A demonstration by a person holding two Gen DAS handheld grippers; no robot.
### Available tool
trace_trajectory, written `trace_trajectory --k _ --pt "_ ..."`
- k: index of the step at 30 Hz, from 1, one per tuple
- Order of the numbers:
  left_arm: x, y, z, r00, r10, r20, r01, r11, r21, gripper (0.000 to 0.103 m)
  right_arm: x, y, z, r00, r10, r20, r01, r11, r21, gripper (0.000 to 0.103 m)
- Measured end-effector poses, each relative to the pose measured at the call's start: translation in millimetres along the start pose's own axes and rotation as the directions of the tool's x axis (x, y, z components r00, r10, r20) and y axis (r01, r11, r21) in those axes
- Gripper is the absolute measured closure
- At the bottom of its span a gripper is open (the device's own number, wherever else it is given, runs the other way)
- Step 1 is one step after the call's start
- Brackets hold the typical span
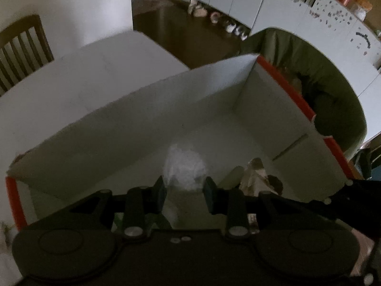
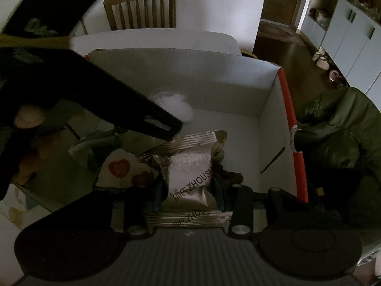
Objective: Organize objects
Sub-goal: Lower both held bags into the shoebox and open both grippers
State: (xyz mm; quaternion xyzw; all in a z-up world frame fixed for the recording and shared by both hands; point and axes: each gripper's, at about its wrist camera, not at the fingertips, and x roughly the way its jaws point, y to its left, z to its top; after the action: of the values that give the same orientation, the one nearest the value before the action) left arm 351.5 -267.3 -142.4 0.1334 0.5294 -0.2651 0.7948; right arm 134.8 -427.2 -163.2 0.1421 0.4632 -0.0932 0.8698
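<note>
Over a white box [image 2: 238, 81], the right gripper [image 2: 190, 190] grasps a silver snack packet [image 2: 188, 174] between its jaws; the left gripper [image 1: 184, 190] clamps white crumpled plastic [image 1: 184, 166].

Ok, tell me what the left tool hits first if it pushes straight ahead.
The left tool already holds a white crumpled wad. Straight on, it would likely meet the white box floor, then its far wall; depth is unclear.

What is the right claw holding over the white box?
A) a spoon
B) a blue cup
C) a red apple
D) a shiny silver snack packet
D: in the right wrist view, the right claw has its fingers closed on a shiny silver snack packet above the white box.
</note>
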Motion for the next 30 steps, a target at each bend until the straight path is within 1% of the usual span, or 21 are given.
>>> trace_trajectory --k 3,7,9,15,16,17,19,22,24,26,27,29,30 --pt "9 0 1 0.999 0.004 -0.042 -0.004 1.0 0.001 0.072 -1 1 1 1.0 0.004 -0.001 -0.004 1.0 0.009 0.062" --pt "13 3 2 0.998 -0.009 -0.061 0.008 1.0 -0.015 0.071 -2 0 0 1.0 -0.003 -0.004 0.003 1.0 0.015 0.061" --pt "15 3 2 0.997 0.001 -0.071 -0.002 1.0 -0.018 0.07 -3 2 -1 1.0 -0.006 0.001 0.006 1.0 0.007 0.061" --pt "14 8 1 0.997 -0.009 -0.08 0.004 0.998 -0.066 0.065 -4 1 1 1.0 0.001 0.008 -0.001 1.0 0.013 0.06" --pt "12 7 1 0.997 -0.008 -0.077 0.003 0.998 -0.064 0.062 -5 0 2 1.0 0.002 0.01 -0.003 1.0 0.016 0.06" --pt "10 6 1 0.997 -0.004 -0.072 0.0 0.998 -0.06 0.051 -6 0 1 1.0 0.006 0.013 -0.006 1.0 0.016 0.06" --pt "4 6 -1 0.998 0.012 -0.054 -0.015 0.999 -0.052 0.041 -9 0 2 1.0 0.014 0.021 -0.015 1.0 0.018 0.06" --pt "-3 9 -5 0.999 0.008 -0.039 -0.009 0.999 -0.045 0.041 -12 -3 4 0.999 0.032 0.033 -0.033 0.999 0.035 0.054" --pt "-10 13 -8 1.0 0.018 -0.021 -0.019 0.999 -0.045 0.041 -15 -5 4 0.998 0.042 0.037 -0.043 0.998 0.051 0.053" --pt "-18 18 -10 1.0 0.009 -0.007 -0.009 0.999 -0.053 0.041 -19 -5 3 0.998 0.045 0.048 -0.049 0.997 0.068 0.053" --pt "-23 19 -11 1.0 0.003 0.002 -0.003 0.998 -0.056 0.041 -22 -5 3 0.997 0.048 0.054 -0.052 0.996 0.07 0.052" --pt "-33 22 -16 1.0 -0.002 0.023 0.003 0.999 -0.052 0.041 -29 -5 4 0.997 0.047 0.068 -0.052 0.996 0.073 0.046" --pt "-38 22 -17 0.999 -0.004 0.034 0.005 0.999 -0.047 0.041 -32 -4 3 0.996 0.045 0.073 -0.05 0.996 0.075 0.046"
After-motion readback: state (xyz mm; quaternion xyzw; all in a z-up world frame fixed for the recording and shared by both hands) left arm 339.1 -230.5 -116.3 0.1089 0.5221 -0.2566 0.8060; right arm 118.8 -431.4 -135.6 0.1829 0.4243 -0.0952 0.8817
